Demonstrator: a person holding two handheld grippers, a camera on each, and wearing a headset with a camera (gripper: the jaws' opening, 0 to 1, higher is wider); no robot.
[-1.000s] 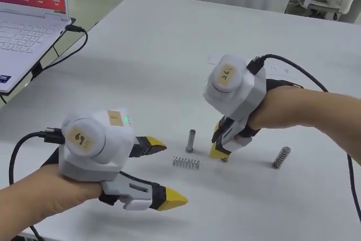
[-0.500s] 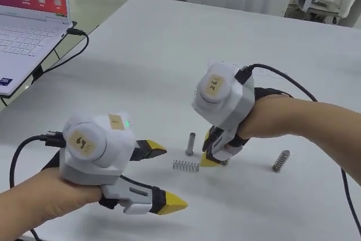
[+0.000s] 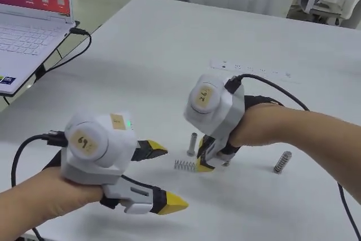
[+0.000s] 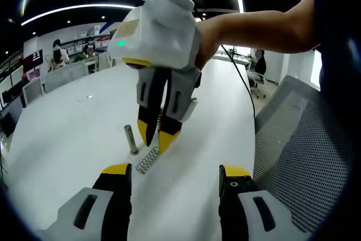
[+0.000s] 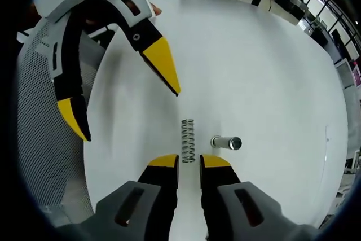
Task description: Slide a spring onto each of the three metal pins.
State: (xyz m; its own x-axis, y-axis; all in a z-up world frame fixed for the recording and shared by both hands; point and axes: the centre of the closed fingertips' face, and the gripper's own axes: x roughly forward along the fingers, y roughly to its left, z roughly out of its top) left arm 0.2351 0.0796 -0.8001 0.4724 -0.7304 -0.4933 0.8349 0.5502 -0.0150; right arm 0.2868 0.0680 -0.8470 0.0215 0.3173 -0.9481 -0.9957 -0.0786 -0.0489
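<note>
A loose spring lies flat on the white table, just in front of a bare upright metal pin. My right gripper points down at the spring's right end. Its jaws stand only narrowly apart and nothing is gripped. In the right gripper view the spring reaches up from between my fingertips, with the pin to its right. Another pin wearing a spring stands further right. My left gripper hovers open and empty at the front left, facing the spring and pin.
An open laptop sits at the far left edge, with a black cable running off it. A white power strip lies behind the work. A grey mesh chair stands beside the table.
My right gripper has moved left and down, from over the spot right of the bare pin to the lying spring's right end. The left gripper has stayed put.
</note>
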